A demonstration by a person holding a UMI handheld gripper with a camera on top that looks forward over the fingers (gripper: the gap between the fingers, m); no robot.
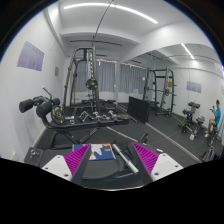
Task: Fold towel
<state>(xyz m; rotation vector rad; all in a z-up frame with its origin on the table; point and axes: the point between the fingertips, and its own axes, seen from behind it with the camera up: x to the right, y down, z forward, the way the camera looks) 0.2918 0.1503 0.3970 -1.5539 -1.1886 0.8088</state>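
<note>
Nearest the camera stands the claw (110, 163), its two fingers spread well apart with nothing pressed between them; each finger carries a magenta pad (75, 161) on its inner face. Between the fingers lies a dark surface (100, 172); on it rests a blue and white object (100, 151), too small to identify, and beside that a dark elongated item (123, 155), equally unclear. No towel can be made out with any certainty among these things; where it lies cannot be told.

Beyond the fingers opens a gym room with a grey floor (105, 135); a tall black rack (78, 80) rises left of centre, with a weight machine (40, 108) near it toward the left wall. A second black frame (160, 90) stands farther off on the right; a person in blue (217, 118) is partly visible near the right side. Long ceiling lights (105, 8) run overhead; a white wall (30, 60) bears a poster (29, 55).
</note>
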